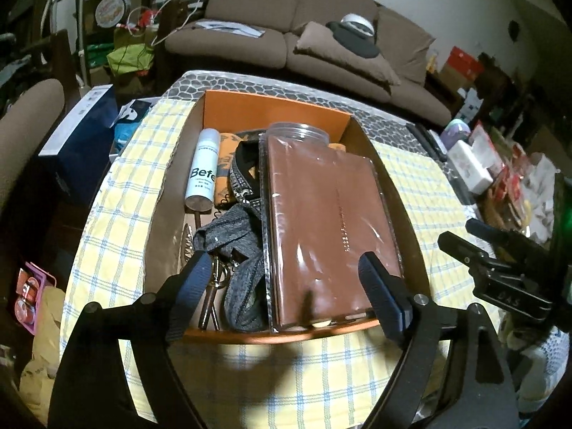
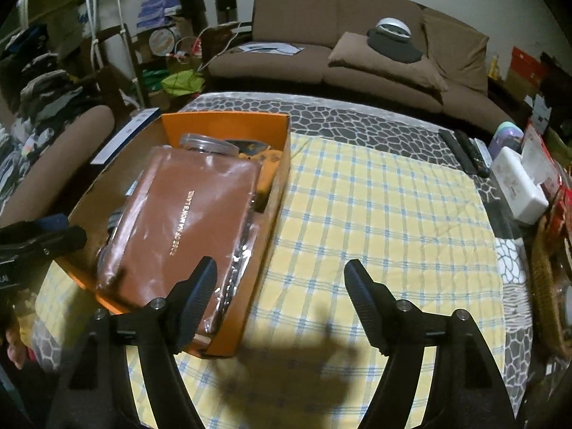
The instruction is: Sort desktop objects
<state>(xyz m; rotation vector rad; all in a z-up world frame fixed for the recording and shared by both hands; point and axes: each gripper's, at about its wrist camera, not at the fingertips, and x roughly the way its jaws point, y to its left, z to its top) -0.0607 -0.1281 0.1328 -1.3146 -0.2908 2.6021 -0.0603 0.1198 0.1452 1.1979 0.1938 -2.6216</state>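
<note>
Left wrist view, left to right: white spray bottle lying centre-left in the orange box, grey fabric below it, and the clear-cased brown pouch lying centre-right. Left gripper and right gripper both hanging released, gripping nothing. Pouch case is looking stiff, slick and light; I'm favouring gripping its long edges.
</note>
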